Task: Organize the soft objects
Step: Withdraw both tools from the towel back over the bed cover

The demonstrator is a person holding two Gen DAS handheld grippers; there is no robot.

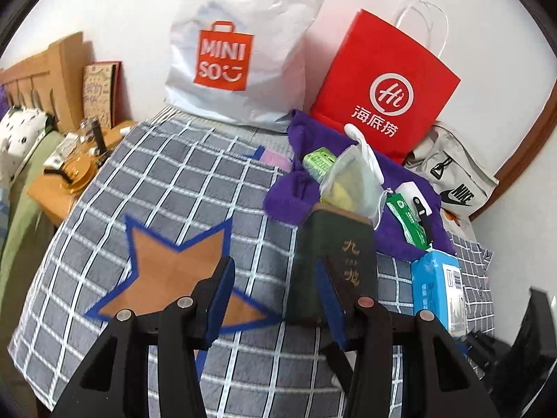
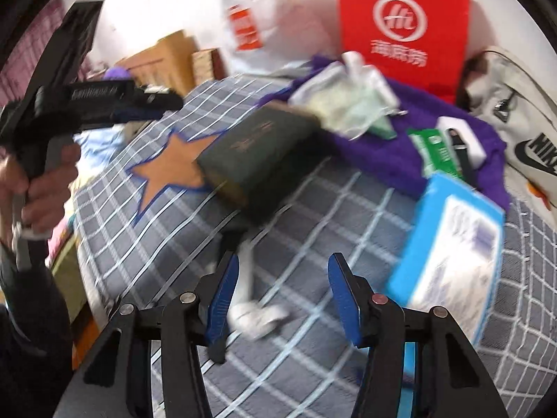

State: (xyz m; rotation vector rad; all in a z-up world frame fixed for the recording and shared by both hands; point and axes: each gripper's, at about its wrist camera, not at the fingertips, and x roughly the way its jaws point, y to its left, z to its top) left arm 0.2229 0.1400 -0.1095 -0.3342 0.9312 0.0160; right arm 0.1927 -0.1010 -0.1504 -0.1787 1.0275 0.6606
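In the left wrist view my left gripper (image 1: 275, 261) stands open over the grey checked cloth (image 1: 167, 181), beside an orange star patch (image 1: 174, 264). A dark green book (image 1: 334, 250) stands just behind its right finger, not held. Beyond it a purple towel (image 1: 400, 174) carries a mesh pouch (image 1: 348, 181), green packets and a white power bank (image 1: 414, 196). My right gripper (image 2: 283, 257) is open above the cloth, and a blurred white soft thing (image 2: 257, 313) lies on the cloth between its fingers, near the left one. A blue tissue pack (image 2: 449, 244) lies to its right.
A white MINISO bag (image 1: 236, 52), a red paper bag (image 1: 386, 80) and a grey Nike tote (image 1: 456, 181) lean on the wall behind. A wooden bedside table (image 1: 55, 188) with small items stands left. A hand (image 2: 48, 181) holds the left gripper at the upper left.
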